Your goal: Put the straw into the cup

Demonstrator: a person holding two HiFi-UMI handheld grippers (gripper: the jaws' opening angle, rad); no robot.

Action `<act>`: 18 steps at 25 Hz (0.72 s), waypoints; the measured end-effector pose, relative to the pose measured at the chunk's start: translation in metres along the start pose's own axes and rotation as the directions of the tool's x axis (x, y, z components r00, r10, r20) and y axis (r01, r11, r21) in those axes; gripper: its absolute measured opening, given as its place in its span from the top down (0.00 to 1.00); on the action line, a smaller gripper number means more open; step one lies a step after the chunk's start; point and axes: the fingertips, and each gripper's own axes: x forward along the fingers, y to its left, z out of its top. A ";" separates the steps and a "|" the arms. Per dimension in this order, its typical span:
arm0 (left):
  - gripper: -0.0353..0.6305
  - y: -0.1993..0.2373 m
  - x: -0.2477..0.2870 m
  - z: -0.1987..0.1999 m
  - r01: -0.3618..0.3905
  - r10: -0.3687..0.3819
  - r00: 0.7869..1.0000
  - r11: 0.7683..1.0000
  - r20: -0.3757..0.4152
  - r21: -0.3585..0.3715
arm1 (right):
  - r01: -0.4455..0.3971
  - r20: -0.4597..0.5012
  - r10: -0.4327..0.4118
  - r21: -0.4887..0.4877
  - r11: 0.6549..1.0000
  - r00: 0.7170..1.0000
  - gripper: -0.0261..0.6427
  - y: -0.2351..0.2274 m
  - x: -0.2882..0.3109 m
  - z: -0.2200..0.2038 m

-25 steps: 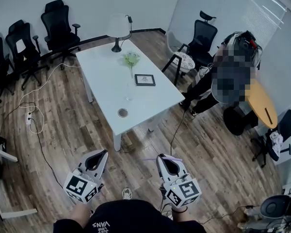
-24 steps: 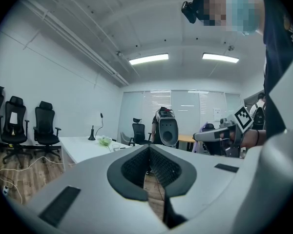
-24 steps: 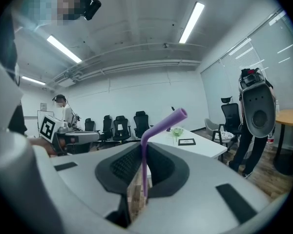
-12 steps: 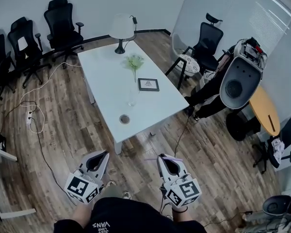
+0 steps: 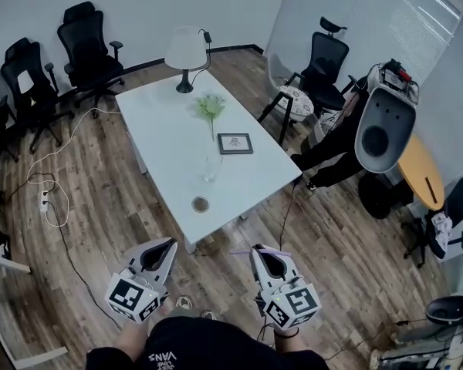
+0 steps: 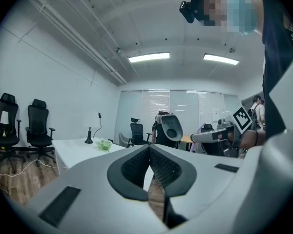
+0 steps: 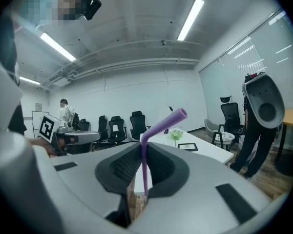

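Cup: small round cup with a dark rim (image 5: 201,204), standing on the white desk (image 5: 158,122) close to its near edge.
Straw: purple plastic bendy straw (image 7: 158,128). It is short of the cup and to its right, well apart from it and over the floor.
Straw axis: the shaft stands upright between the pads, and the bent top slants towards the cup's end of the desk.
Right gripper (image 5: 268,262): clenched on the straw's shaft.
Left gripper (image 5: 156,254): pads together with nothing between them. It is short of the cup and to its left.
Nearer hand: the left gripper looks slightly closer to the cup, but the straw rides in the right.
Coming move: my judgement is that the right gripper must travel forward and leftward to get above the cup's mouth.
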 end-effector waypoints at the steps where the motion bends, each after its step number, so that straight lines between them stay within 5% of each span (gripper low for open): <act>1: 0.93 0.004 0.002 0.001 0.004 -0.004 1.000 1.000 0.000 0.000 | 0.003 -0.001 -0.003 0.001 1.000 1.000 0.90 0.000 0.004 0.001; 18: 0.93 0.046 0.018 0.009 0.074 -0.074 0.997 0.997 -0.006 0.020 | 0.082 0.025 -0.082 0.008 0.997 0.996 0.90 0.003 0.035 0.009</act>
